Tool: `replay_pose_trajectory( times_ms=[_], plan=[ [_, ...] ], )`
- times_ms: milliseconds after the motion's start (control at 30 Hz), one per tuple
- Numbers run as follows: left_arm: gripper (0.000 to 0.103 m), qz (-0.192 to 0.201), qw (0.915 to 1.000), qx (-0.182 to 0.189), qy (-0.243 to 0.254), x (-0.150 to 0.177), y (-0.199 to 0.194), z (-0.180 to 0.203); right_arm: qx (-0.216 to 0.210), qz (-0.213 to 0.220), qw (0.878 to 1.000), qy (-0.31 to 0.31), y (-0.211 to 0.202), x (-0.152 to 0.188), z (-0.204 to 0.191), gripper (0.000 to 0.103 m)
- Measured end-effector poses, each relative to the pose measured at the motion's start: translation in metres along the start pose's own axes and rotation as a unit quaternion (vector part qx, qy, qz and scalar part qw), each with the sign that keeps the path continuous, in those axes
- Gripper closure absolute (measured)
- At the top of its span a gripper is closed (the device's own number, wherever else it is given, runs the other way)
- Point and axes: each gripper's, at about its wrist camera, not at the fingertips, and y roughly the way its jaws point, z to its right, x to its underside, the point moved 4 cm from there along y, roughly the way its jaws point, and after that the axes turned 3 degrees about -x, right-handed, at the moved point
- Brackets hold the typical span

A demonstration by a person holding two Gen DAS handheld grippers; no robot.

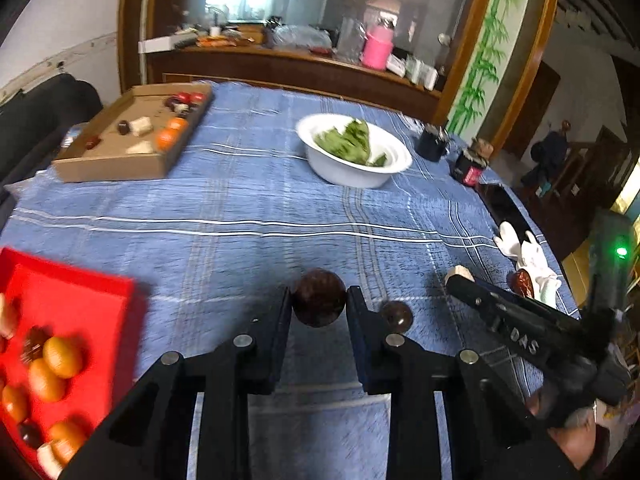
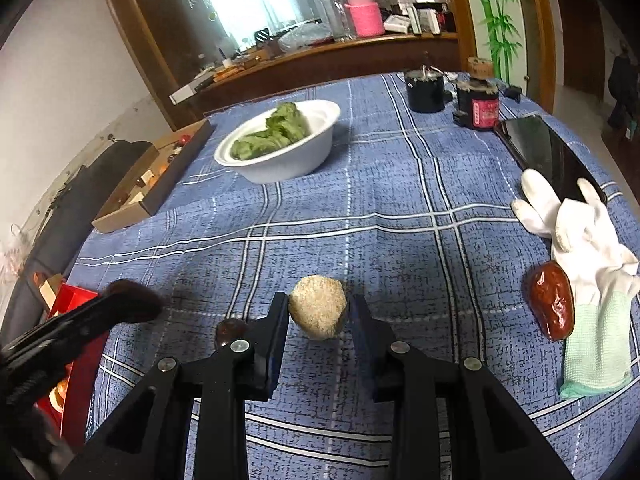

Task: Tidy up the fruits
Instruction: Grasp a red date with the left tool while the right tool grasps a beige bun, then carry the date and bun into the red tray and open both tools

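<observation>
Blue plaid tablecloth [image 2: 400, 200], woven and slightly creased, covers the whole table surface. Cardboard tray [image 1: 120, 160], a shallow rectangular box at the far left, carries orange round fruits, dark round fruits and pale blocks. Red tray [image 1: 80, 300], smooth and flat with a low rim, lies at the near left and holds several oranges [image 1: 60, 356] along with small dark fruits. White bowl [image 2: 288, 156], glossy and oval, sits at centre rear with crumpled green leaves inside. White glove [image 2: 580, 240], knitted with a pale green cuff, lies limp at the right edge, touching a black phone [image 2: 548, 152] beyond it. Red date [image 2: 552, 304], oblong, wrinkled and shiny, rests just beside the glove cuff. Left gripper [image 1: 319, 300], of matte black plastic with flat pads, has its jaws closed narrowly on a dark round fruit [image 1: 319, 298], smooth and brown, above the cloth near the red tray. Right gripper [image 2: 319, 308] likewise clamps a pale rough fruit [image 2: 318, 306], egg-shaped with a grainy beige skin. A small dark fruit [image 1: 397, 315], spherical and glossy, sits on the cloth between the two grippers.
</observation>
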Motion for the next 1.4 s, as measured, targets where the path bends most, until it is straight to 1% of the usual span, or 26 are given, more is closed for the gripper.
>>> replay_pose_trajectory(
  times_ms=[133, 233, 300, 400, 533, 567, 633, 767, 833, 900, 933, 967, 1000, 1100, 1167, 1233, 1367, 1400],
  plan=[
    [0.076, 0.014, 0.9996, 0.001, -0.025, 0.009, -0.030, -0.026, -0.002, 0.009, 1.000, -0.014, -0.003, 0.003, -0.010, 0.070],
    [0.076, 0.028, 0.9986, -0.001, -0.045, 0.016, -0.058, -0.050, -0.018, 0.020, 0.999, -0.030, -0.009, 0.006, -0.026, 0.070],
    [0.076, 0.040, 0.9981, -0.010, -0.046, 0.020, -0.073, -0.062, -0.027, 0.024, 0.999, -0.039, -0.013, 0.008, -0.038, 0.070],
    [0.076, 0.060, 0.9965, -0.032, -0.049, 0.029, -0.101, -0.090, -0.042, 0.022, 0.997, -0.058, -0.021, 0.015, -0.065, 0.070],
    [0.076, 0.062, 0.9934, -0.054, -0.080, 0.043, -0.119, -0.134, -0.075, 0.007, 0.993, -0.089, -0.028, 0.028, -0.115, 0.069],
    [0.076, 0.060, 0.9919, -0.063, -0.093, 0.049, -0.121, -0.150, -0.084, 0.003, 0.991, -0.101, -0.030, 0.030, -0.130, 0.069],
    [0.076, 0.057, 0.9897, -0.073, -0.109, 0.056, -0.124, -0.169, -0.106, -0.007, 0.987, -0.123, -0.030, 0.035, -0.161, 0.069],
    [0.076, 0.044, 0.9847, -0.096, -0.139, 0.074, -0.124, -0.204, -0.147, -0.035, 0.976, -0.156, -0.018, 0.046, -0.217, 0.069],
    [0.076, 0.038, 0.9822, -0.108, -0.149, 0.083, -0.123, -0.218, -0.158, -0.050, 0.971, -0.174, -0.009, 0.055, -0.241, 0.069],
    [0.076, 0.041, 0.9809, -0.112, -0.154, 0.087, -0.123, -0.228, -0.161, -0.064, 0.965, -0.195, 0.000, 0.065, -0.263, 0.069],
    [0.076, 0.039, 0.9803, -0.119, -0.153, 0.087, -0.124, -0.231, -0.162, -0.070, 0.963, -0.204, 0.005, 0.068, -0.271, 0.069],
    [0.076, 0.038, 0.9789, -0.137, -0.147, 0.087, -0.122, -0.235, -0.160, -0.077, 0.961, -0.214, 0.011, 0.074, -0.282, 0.069],
    [0.076, 0.037, 0.9784, -0.142, -0.146, 0.088, -0.122, -0.237, -0.157, -0.081, 0.959, -0.220, 0.014, 0.080, -0.286, 0.069],
    [0.076, 0.029, 0.9780, -0.138, -0.154, 0.093, -0.117, -0.244, -0.134, -0.090, 0.956, -0.244, 0.030, 0.091, -0.298, 0.069],
    [0.076, 0.032, 0.9779, -0.142, -0.150, 0.095, -0.118, -0.244, -0.123, -0.093, 0.956, -0.250, 0.037, 0.096, -0.303, 0.068],
    [0.073, 0.035, 0.9776, -0.145, -0.149, 0.095, -0.119, -0.245, -0.123, -0.098, 0.956, -0.247, 0.043, 0.097, -0.305, 0.068],
    [0.067, 0.045, 0.9758, -0.155, -0.148, 0.093, -0.124, -0.246, -0.121, -0.093, 0.957, -0.248, 0.045, 0.096, -0.310, 0.068],
    [0.063, 0.047, 0.9753, -0.159, -0.146, 0.093, -0.125, -0.246, -0.123, -0.090, 0.957, -0.247, 0.044, 0.096, -0.310, 0.067]
  ],
)
